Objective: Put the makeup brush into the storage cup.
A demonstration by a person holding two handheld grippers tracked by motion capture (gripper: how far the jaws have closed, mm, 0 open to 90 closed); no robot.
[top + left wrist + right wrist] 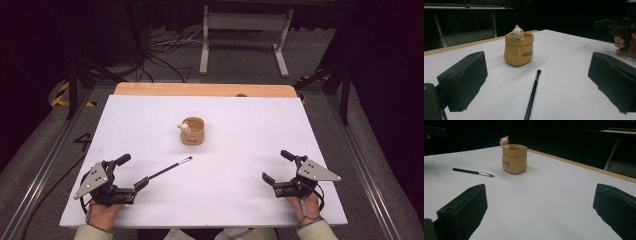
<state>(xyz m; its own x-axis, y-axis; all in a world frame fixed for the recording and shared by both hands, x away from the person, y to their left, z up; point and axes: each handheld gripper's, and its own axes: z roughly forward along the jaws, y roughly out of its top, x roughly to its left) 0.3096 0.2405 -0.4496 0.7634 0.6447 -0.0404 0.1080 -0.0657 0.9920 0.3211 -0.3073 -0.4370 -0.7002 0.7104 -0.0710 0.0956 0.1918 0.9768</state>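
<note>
Resting low at the near left of the white table (pixel 150 205), the left gripper (pixel 131 172) has its jaws spread wide with nothing clamped between them; in its own view the two black pads (pixel 464 92) stand far apart on either side of a thin black brush (pixel 533 93). The brush lies flat on the tabletop, its handle end close to the left gripper's right jaw and its silver ferrule and small tip pointing away toward the far right, at the pot. The handle's near end is cut off by the bottom edge of the left gripper view, so whether it touches the jaw is not clear there; from above it looks just beside the jaw.

Beyond the brush tip, near the middle of the table, stands a small tan pot shaped like a sack (pixel 193 131), upright, with dark lettering on its side too small to read. A little pale bear figure (pixel 517 32) peeks over its rim on the left side. The pot's inside is mostly hidden by its wall; in the high view it appears hollow, with nothing standing up out of it.

At the near right, well apart from pot and brush, the right gripper (pixel 272 167) lies in the person's hand, its jaws likewise wide apart over bare table.
</note>
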